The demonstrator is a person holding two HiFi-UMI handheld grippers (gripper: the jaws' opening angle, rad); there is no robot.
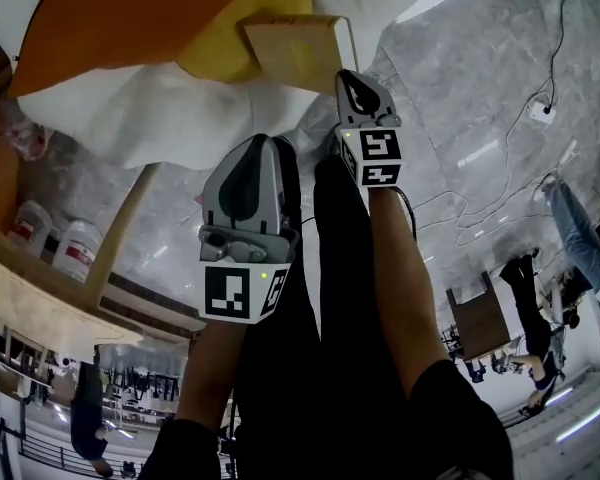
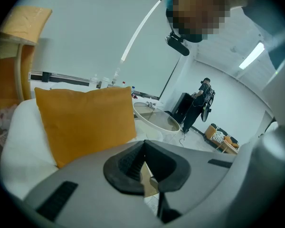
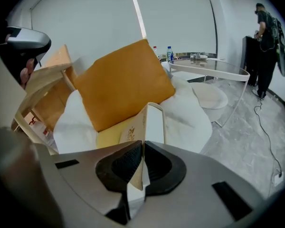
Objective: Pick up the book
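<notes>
Right gripper (image 3: 142, 151) has its jaws pressed onto the lower edge of the book (image 3: 149, 122), with the black pads on either face of it. The book is tan-covered with white page edges. It stands up out of the grip, clear of any surface, and touches nothing else that can be seen. In the right gripper view it rises in front of a yellow cloth (image 3: 109, 137), which lies along the front edge of the white seat cushion (image 3: 190, 108). An orange cushion (image 3: 123, 82) leans behind the cloth, against the back of a wooden chair frame (image 3: 42, 87).

In the head view the book hangs over the near edge of the white cushion, above the grey marble floor (image 1: 480, 88).

Left gripper (image 2: 143, 148) is lower and nearer the person, apart from the book. Its jaw tips meet. A tan sliver shows in the slit below the tips, and what it is cannot be made out. The head view shows nothing sticking out of those jaws.

To the right of the chair stands a round glass table (image 3: 213, 70). A person (image 3: 266, 46) stands far off by the wall.
</notes>
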